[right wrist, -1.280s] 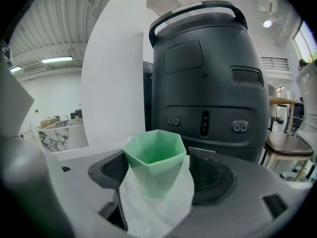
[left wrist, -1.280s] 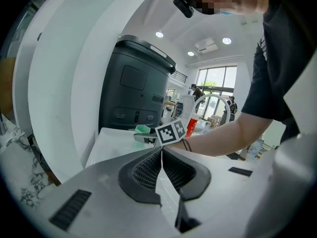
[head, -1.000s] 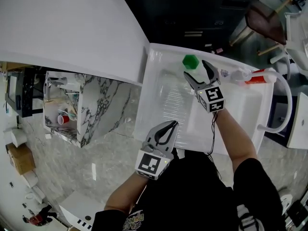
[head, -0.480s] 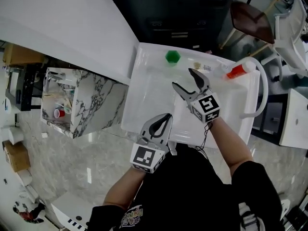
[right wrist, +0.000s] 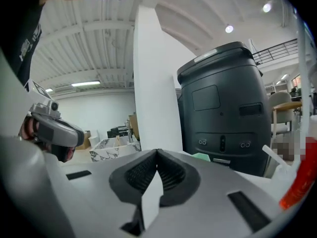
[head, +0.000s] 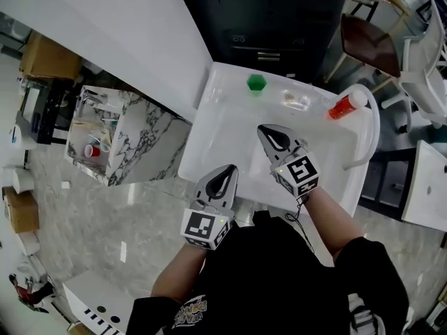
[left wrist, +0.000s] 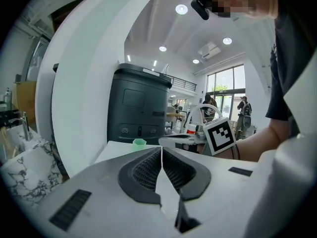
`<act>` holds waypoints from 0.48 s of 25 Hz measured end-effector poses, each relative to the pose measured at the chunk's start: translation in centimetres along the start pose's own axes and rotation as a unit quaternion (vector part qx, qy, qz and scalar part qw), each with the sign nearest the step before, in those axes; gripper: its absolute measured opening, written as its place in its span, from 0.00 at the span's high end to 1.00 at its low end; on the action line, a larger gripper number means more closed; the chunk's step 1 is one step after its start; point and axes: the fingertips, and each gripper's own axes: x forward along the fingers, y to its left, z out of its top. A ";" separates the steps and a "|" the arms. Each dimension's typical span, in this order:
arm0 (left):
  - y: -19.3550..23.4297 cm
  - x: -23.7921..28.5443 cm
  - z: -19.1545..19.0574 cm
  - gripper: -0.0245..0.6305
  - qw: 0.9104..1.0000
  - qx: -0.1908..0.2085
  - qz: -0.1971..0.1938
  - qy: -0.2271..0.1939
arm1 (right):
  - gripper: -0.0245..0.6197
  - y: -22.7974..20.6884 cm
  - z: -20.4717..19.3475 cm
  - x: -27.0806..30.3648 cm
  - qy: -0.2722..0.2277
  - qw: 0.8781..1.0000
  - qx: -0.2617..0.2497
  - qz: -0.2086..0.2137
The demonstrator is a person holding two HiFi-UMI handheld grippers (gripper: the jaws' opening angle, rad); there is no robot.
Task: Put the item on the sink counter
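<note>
A small green hexagonal item [head: 256, 82] stands on the far rim of the white sink counter [head: 209, 110]; it also shows as a pale green shape in the left gripper view [left wrist: 139, 142] and the right gripper view [right wrist: 200, 156]. My right gripper [head: 265, 130] hovers over the basin, well short of the item. Its jaws have just been closing and now meet with nothing between them. My left gripper [head: 231, 168] hangs at the sink's near edge, shut and empty. In their own views the left gripper [left wrist: 161, 150] and right gripper [right wrist: 157, 152] both have their pads together.
A red bottle with a white cap [head: 346, 105] and a small clear object [head: 296, 100] lie on the far rim near the curved white faucet [head: 372, 128]. A dark bin [head: 269, 26] stands behind the sink. A marble-patterned box [head: 115, 135] sits at the left.
The right gripper drew back from the green item toward me and its jaws went from wide open to shut. The left gripper also pulled back a little. The green item stayed on the rim.
</note>
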 end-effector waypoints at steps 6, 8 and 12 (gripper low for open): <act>1.8 -2.4 0.2 0.93 1.000 0.003 0.011 -0.006 | 0.88 3.7 1.0 -1.0 -0.014 0.999 0.030 0.007; 2.2 -3.2 0.2 0.93 1.000 0.006 0.006 -0.008 | 0.88 4.9 1.3 -1.4 -0.020 0.999 0.036 0.004; 2.8 -4.7 0.3 0.93 1.000 0.015 -0.018 -0.011 | 0.88 7.0 1.6 -1.8 -0.028 0.999 0.043 -0.019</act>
